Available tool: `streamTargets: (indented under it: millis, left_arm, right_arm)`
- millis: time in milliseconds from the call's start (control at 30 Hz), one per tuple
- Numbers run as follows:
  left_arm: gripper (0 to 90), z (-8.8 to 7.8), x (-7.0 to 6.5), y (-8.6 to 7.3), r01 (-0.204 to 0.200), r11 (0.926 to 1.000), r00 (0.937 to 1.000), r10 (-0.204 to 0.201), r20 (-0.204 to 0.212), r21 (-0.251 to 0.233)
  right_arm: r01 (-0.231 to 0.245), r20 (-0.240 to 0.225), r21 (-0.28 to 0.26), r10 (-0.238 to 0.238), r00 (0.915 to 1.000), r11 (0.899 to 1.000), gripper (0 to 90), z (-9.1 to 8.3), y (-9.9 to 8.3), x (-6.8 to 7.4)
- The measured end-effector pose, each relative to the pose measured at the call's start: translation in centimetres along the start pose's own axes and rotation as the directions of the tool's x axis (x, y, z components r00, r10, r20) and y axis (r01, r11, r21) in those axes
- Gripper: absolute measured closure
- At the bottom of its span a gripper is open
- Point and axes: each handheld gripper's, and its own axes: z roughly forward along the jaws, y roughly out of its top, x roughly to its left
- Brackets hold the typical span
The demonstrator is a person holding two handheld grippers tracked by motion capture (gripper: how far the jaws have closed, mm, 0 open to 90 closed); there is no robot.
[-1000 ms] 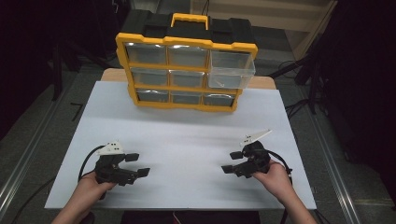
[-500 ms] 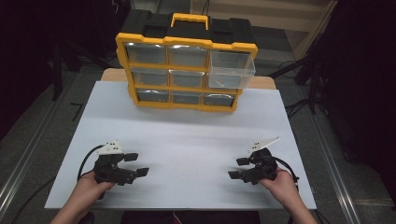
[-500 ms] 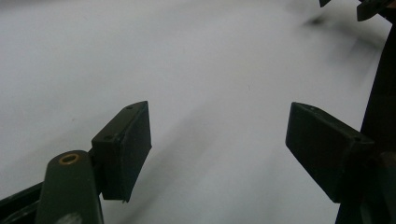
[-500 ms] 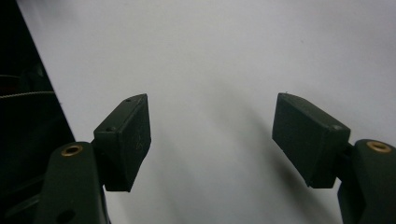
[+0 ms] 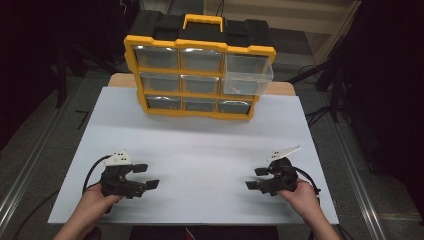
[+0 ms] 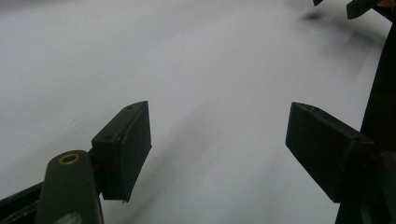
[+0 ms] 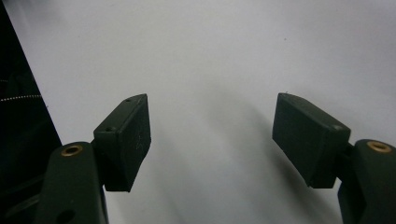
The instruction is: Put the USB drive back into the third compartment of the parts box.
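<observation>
A yellow and black organiser [image 5: 199,75] with clear drawers stands at the back of the white table [image 5: 200,150]. Its upper right drawer [image 5: 248,75] is pulled out toward me. My left gripper [image 5: 145,176] rests low over the table at the front left, held by a hand, its jaws open and pointing right with nothing between them [image 6: 217,140]. At the front right my right gripper [image 5: 256,178] is open too, pointing left, with only bare table between its pads [image 7: 212,135]. The right gripper's tips show at the top right corner of the left gripper view [image 6: 336,3].
The white table's surface stretches between the two grippers and up to the organiser. Cables trail from each gripper toward the front edge. Dark floor and metal rails flank the table on both sides.
My right gripper has shifted a little to the right and toward the front edge. The left gripper has stayed where it was. Both stay open.
</observation>
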Motion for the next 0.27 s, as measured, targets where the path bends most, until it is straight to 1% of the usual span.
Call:
streamTargets:
  millis: [267]
  left_arm:
    - [23.8,0.08,0.09,-0.03,-0.001,0.9999,1.0,0.001,-0.008,0.011]
  right_arm:
    - [-0.003,-0.004,0.001,0.003,1.0,1.0,25.8,-0.01,0.0,0.0]
